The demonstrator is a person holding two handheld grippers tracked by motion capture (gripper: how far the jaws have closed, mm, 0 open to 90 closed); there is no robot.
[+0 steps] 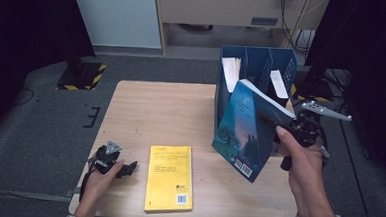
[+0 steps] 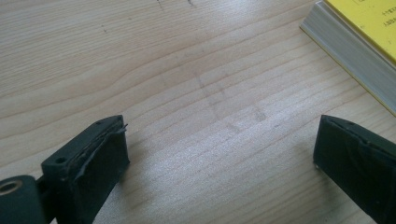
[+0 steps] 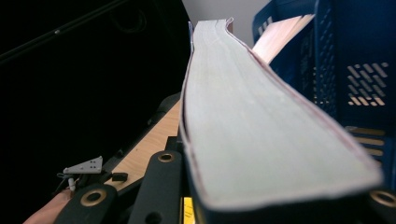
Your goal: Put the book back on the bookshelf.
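A blue-covered book (image 1: pixel 242 133) hangs tilted above the table's right side, its page edge (image 3: pixel 243 116) running away from the camera in the right gripper view. My right gripper (image 1: pixel 279 122) is shut on its upper right edge, one jaw on each cover. Just behind the book stands a blue file rack (image 1: pixel 256 61). A yellow book (image 1: pixel 170 177) lies flat near the front edge; its corner (image 2: pixel 359 42) appears in the left gripper view. My left gripper (image 1: pixel 127 168) rests on the table left of the yellow book, its jaws (image 2: pixel 219 149) open over bare wood.
The wooden table (image 1: pixel 146 111) is bare at its back left. The rack's slots hold white papers (image 1: pixel 231 73). Dark stands and cables (image 1: pixel 328 75) sit on the floor to the right, and a black and yellow base (image 1: pixel 82 76) at the far left.
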